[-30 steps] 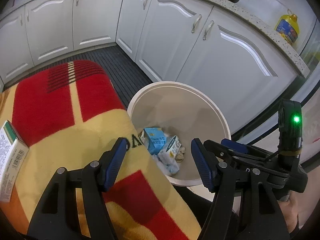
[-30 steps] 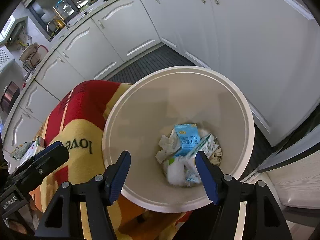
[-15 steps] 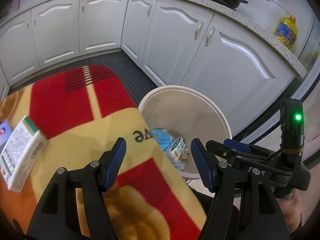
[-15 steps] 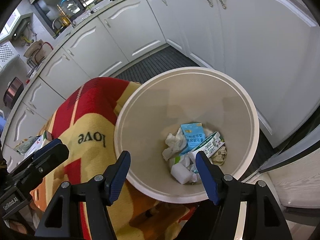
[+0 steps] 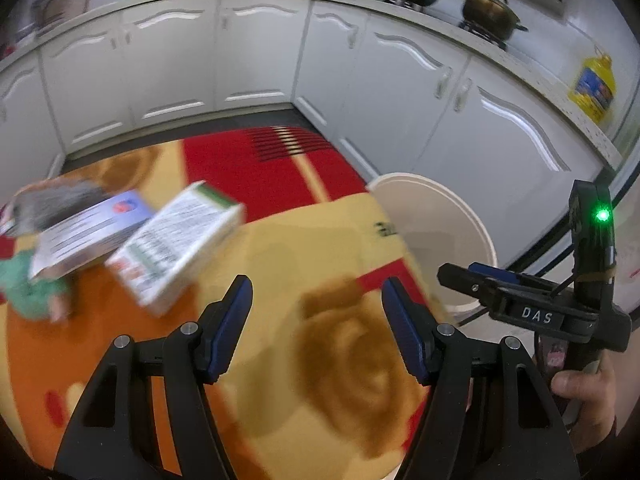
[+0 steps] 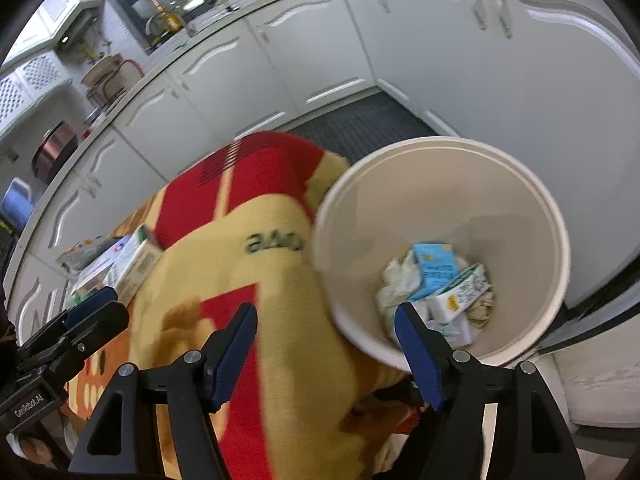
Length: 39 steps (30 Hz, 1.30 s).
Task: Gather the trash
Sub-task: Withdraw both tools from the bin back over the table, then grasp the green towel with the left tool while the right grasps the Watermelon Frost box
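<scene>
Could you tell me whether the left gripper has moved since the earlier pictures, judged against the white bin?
Yes. In its wrist view the white bin has slid right, so the left gripper has swung away toward the boxes.

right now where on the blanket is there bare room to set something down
Free: the yellow and brown stretch of blanket between the white-and-green box and the bin, and the red band behind. Crowded: the far left, where the boxes, a blue-and-white box and green scrap pile up.
</scene>
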Available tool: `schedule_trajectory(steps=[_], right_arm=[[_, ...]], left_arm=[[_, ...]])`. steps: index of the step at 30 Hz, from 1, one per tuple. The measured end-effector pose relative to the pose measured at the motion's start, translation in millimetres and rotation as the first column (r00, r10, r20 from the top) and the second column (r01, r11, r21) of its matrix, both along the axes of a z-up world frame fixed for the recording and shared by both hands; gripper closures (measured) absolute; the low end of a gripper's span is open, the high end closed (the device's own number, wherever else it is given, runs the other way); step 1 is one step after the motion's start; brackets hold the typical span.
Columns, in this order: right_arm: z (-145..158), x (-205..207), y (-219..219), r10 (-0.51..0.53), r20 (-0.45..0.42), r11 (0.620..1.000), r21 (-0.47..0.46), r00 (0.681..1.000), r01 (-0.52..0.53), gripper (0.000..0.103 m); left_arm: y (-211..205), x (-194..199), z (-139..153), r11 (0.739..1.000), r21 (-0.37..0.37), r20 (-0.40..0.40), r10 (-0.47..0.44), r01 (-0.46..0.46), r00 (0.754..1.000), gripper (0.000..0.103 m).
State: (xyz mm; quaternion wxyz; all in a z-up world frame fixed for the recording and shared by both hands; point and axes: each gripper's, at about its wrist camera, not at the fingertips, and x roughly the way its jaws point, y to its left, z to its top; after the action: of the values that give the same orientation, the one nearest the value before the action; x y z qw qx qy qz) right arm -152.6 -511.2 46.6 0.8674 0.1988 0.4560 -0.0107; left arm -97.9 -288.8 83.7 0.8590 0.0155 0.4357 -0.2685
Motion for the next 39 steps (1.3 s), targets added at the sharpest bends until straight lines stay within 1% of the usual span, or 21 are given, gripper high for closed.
schedule_trajectory(steps=[4, 7, 10, 12, 16, 19, 20, 23, 25, 28, 32, 35, 37, 39], right_arm=[[5.0, 6.8, 26.9, 0.058, 0.006, 0.998, -0.008, 0.998, -0.058, 0.034], [7.9, 12.3, 48.4, 0.104, 0.009, 0.994, -0.012, 0.995, -0.104, 0.033], [8.0, 17.7, 67.1, 0.139, 0.008, 0.99, -0.014, 0.99, -0.139, 0.031], [7.3, 22.6, 79.8, 0.163, 0.004, 0.986, -0.015, 0.987, -0.163, 0.031], [6.0, 30.6, 99.9, 0.203, 0.0, 0.979, -0.006, 0.979, -0.203, 0.031], [5.6, 37.4, 116.4, 0.235, -0.004, 0.972, -0.003, 0.972, -0.235, 0.031], [5.3, 39.7, 122.0, 0.249, -0.006, 0.969, -0.002, 0.969, -0.249, 0.031], [5.9, 45.7, 135.3, 0.276, -0.007, 0.961, -0.002, 0.961, -0.276, 0.03], [5.7, 51.6, 141.3, 0.287, -0.006, 0.958, 0.008, 0.958, -0.287, 0.029], [6.2, 63.0, 147.1, 0.282, 0.005, 0.959, 0.033, 0.959, -0.282, 0.026], [4.5, 82.3, 155.0, 0.273, 0.008, 0.96, 0.06, 0.962, -0.273, 0.026], [0.1, 99.5, 160.9, 0.261, -0.006, 0.961, 0.093, 0.965, -0.26, 0.026], [-2.9, 110.3, 164.1, 0.248, -0.012, 0.963, 0.114, 0.969, -0.245, 0.026], [-5.5, 119.0, 165.7, 0.224, -0.02, 0.967, 0.127, 0.974, -0.219, 0.023]], left_arm=[[47.7, -2.5, 0.6, 0.997, 0.008, -0.001, 0.073, -0.073, 0.997, 0.037], [84.7, -2.9, 1.1, 0.991, 0.011, -0.002, 0.135, -0.135, 0.991, 0.037], [123.5, 0.0, 3.6, 0.977, -0.001, -0.004, 0.212, -0.212, 0.977, 0.037], [151.0, 6.7, 3.6, 0.961, -0.021, -0.021, 0.274, -0.274, 0.962, 0.037], [196.5, 22.2, -0.7, 0.912, -0.076, -0.075, 0.397, -0.402, 0.915, 0.036], [226.2, 38.1, -7.6, 0.863, -0.121, -0.127, 0.477, -0.491, 0.87, 0.035], [237.5, 44.5, -12.3, 0.839, -0.138, -0.152, 0.508, -0.527, 0.848, 0.035], [259.2, 57.0, -23.4, 0.786, -0.168, -0.214, 0.56, -0.595, 0.8, 0.035], [267.4, 66.8, -30.9, 0.761, -0.187, -0.259, 0.571, -0.621, 0.779, 0.035], [266.5, 80.7, -37.4, 0.754, -0.19, -0.281, 0.571, -0.628, 0.771, 0.035], [261.5, 95.2, -47.5, 0.769, -0.177, -0.3, 0.552, -0.614, 0.778, 0.035], [263.8, 100.7, -53.7, 0.769, -0.194, -0.323, 0.536, -0.609, 0.78, 0.035], [262.7, 101.3, -53.9, 0.774, -0.206, -0.322, 0.525, -0.599, 0.788, 0.036], [265.0, 98.0, -54.3, 0.785, -0.217, -0.313, 0.507, -0.581, 0.803, 0.05]])
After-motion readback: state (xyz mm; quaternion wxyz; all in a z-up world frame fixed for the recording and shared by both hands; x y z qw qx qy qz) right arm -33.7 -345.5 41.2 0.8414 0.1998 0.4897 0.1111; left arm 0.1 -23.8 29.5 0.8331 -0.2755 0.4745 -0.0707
